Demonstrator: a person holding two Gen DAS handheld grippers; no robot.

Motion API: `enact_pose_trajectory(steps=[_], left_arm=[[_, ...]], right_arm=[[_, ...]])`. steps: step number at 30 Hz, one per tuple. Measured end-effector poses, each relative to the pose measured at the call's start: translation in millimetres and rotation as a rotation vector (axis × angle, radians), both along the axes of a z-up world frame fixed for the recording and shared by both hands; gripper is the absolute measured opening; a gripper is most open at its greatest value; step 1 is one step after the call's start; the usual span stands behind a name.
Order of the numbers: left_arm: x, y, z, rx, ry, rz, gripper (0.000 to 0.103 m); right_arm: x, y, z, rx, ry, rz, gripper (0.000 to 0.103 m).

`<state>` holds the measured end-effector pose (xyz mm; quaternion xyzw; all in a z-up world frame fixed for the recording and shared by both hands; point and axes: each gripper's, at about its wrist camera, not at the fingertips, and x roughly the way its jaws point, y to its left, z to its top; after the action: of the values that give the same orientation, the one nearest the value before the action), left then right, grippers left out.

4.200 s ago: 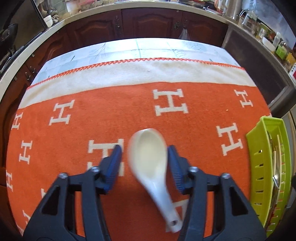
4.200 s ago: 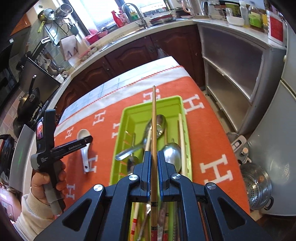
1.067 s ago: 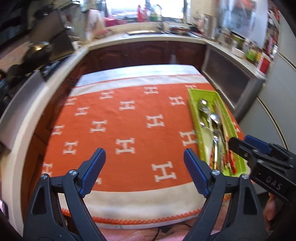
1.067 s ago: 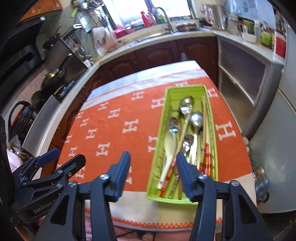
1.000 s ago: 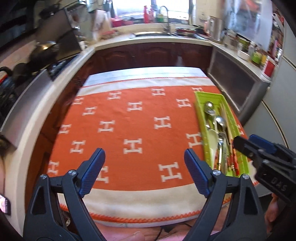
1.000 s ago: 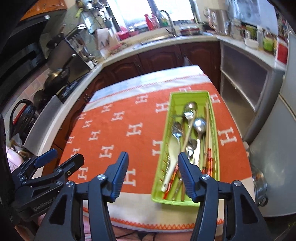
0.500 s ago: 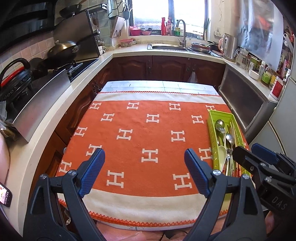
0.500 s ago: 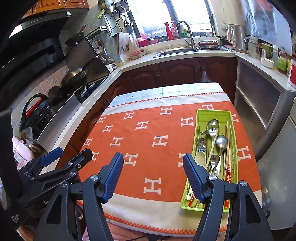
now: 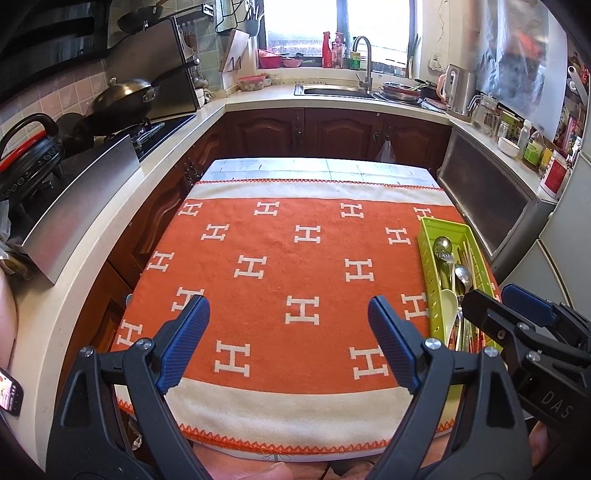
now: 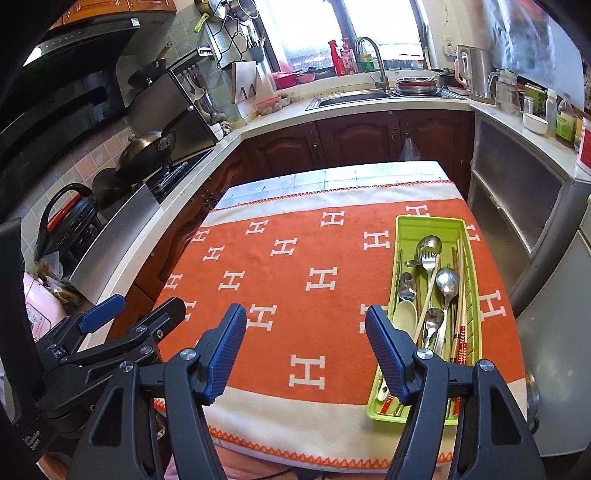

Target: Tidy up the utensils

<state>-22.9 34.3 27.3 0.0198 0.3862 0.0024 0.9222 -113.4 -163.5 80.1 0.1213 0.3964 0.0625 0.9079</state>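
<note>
Green plastic tray on the blanket's right side now held every utensil, the white spoon included, while the left gripper and right gripper, both wide open and empty, had drawn back toward the near edge, suggesting the sorting was done.

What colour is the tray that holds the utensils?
Lime green tray, clearest in the right wrist view.

Sunlit window above sink, dark wooden cabinets, pink-tiled wall
</note>
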Motion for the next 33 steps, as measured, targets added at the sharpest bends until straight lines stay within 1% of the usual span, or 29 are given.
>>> enact_pose_trajectory(steps=[11, 15, 20, 27, 33], left_arm=[[1.0, -0.1, -2.0, 0.0, 0.002, -0.001, 0.086], [0.7, -0.2, -1.0, 0.001, 0.001, 0.001, 0.086], [2.2, 0.8, -3.6, 0.002, 0.003, 0.001, 0.086], [2.6, 5.2, -14.4, 0.0, 0.009, -0.006, 0.086], [2.0, 4.6, -13.9, 0.001, 0.009, -0.005, 0.086]], right_arm=[[8.5, 0.1, -10.4, -0.001, 0.01, -0.003, 0.068], [5.8, -1.5, -14.4, 0.004, 0.012, -0.011, 0.068], [4.0, -1.6, -16.1, 0.013, 0.014, -0.013, 0.068], [2.4, 0.0, -16.3, 0.012, 0.017, -0.014, 0.068], [1.3, 2.1, -17.0, 0.015, 0.02, -0.017, 0.068]])
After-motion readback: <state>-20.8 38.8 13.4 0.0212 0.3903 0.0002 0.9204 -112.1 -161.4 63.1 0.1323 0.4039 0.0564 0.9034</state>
